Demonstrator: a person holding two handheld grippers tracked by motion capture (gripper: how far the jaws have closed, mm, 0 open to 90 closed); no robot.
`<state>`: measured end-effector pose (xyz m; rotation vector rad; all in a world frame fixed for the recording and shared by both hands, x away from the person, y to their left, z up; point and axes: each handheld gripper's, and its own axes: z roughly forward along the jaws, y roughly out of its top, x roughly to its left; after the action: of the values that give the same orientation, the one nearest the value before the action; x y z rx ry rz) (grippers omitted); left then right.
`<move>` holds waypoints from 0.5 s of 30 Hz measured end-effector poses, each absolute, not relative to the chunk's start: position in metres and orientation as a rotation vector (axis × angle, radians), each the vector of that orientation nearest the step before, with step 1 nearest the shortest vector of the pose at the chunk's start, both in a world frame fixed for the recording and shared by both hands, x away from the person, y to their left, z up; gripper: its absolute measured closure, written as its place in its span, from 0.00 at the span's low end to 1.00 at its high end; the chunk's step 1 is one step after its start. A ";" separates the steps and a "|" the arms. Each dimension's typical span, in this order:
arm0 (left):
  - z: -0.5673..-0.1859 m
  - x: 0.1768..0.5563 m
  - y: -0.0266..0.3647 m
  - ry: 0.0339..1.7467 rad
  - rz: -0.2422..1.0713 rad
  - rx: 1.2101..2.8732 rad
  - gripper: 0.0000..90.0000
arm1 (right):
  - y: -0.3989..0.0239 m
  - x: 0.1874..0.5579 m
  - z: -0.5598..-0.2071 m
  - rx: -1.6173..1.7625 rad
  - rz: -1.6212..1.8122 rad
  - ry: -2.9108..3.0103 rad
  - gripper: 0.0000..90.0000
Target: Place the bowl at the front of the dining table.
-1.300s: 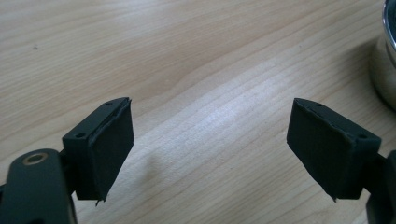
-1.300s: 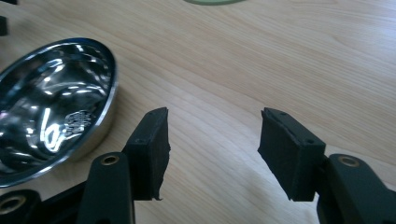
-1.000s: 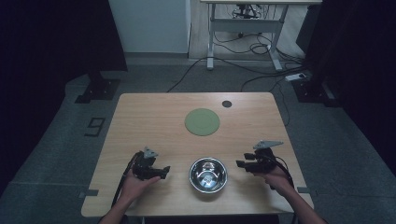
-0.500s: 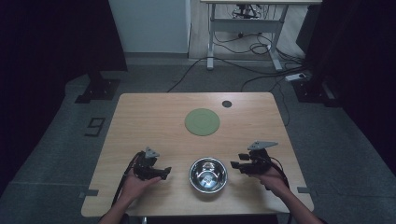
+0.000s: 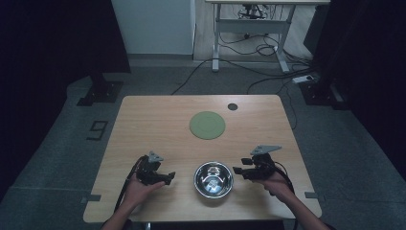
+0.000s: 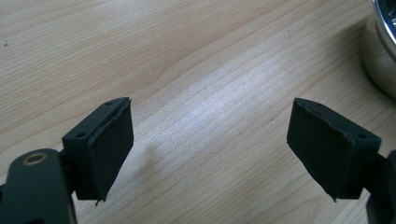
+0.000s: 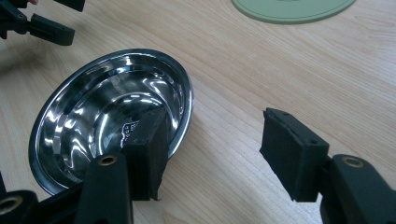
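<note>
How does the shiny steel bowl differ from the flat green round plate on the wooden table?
The shiny steel bowl is deep and mirror-like; the flat green round plate is matte. The bowl sits near the front edge between the grippers; the plate lies farther back. Both are round and empty.

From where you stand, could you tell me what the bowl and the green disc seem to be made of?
The bowl looks like polished steel: mirror-bright, with sharp reflections inside. The green disc is matte and flat, perhaps silicone or plastic; its look leaves that open.
</note>
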<state>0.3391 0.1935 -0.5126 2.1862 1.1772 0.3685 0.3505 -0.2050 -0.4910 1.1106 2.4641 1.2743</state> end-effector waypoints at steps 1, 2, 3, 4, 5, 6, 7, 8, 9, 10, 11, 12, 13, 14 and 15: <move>-0.513 0.339 0.193 1.176 0.368 2.189 0.17 | -0.203 0.351 -0.492 1.107 1.265 2.471 0.45; -0.513 0.339 0.193 1.177 0.367 2.191 0.17 | -0.203 0.351 -0.492 1.107 1.265 2.471 0.45; -0.513 0.340 0.193 1.178 0.366 2.192 0.16 | -0.201 0.351 -0.493 1.105 1.253 2.483 0.45; -0.513 0.340 0.193 1.178 0.366 2.192 0.16 | -0.201 0.351 -0.493 1.105 1.253 2.483 0.45; -0.514 0.340 0.193 1.179 0.366 2.193 0.16 | -0.200 0.351 -0.494 1.104 1.250 2.487 0.45; -0.513 0.340 0.193 1.179 0.367 2.193 0.16 | -0.200 0.351 -0.494 1.101 1.248 2.492 0.44; -0.513 0.340 0.193 1.179 0.367 2.194 0.16 | -0.199 0.351 -0.494 1.098 1.241 2.496 0.44; -0.513 0.340 0.193 1.180 0.366 2.194 0.16 | -0.198 0.351 -0.494 1.102 1.235 2.503 0.44; -0.514 0.340 0.193 1.180 0.365 2.195 0.16 | -0.197 0.351 -0.495 1.094 1.234 2.505 0.44; -0.514 0.340 0.193 1.180 0.365 2.196 0.16 | -0.196 0.351 -0.496 1.091 1.223 2.510 0.44; -0.514 0.340 0.193 1.181 0.364 2.198 0.16 | -0.196 0.351 -0.496 1.087 1.213 2.514 0.44; -0.514 0.340 0.193 1.182 0.363 2.198 0.16 | -0.195 0.351 -0.497 1.100 1.219 2.513 0.44; -0.514 0.340 0.193 1.184 0.364 2.199 0.16 | -0.193 0.352 -0.497 1.098 1.215 2.518 0.43; -0.514 0.340 0.193 1.184 0.365 2.199 0.16 | -0.192 0.352 -0.497 1.088 1.202 2.522 0.43; -0.514 0.340 0.193 1.186 0.366 2.199 0.16 | -0.191 0.352 -0.497 1.096 1.195 2.530 0.43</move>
<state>0.3403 0.1927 -0.5137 2.1987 1.1857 0.3662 0.3517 -0.1906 -0.4970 1.0956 2.5298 1.1946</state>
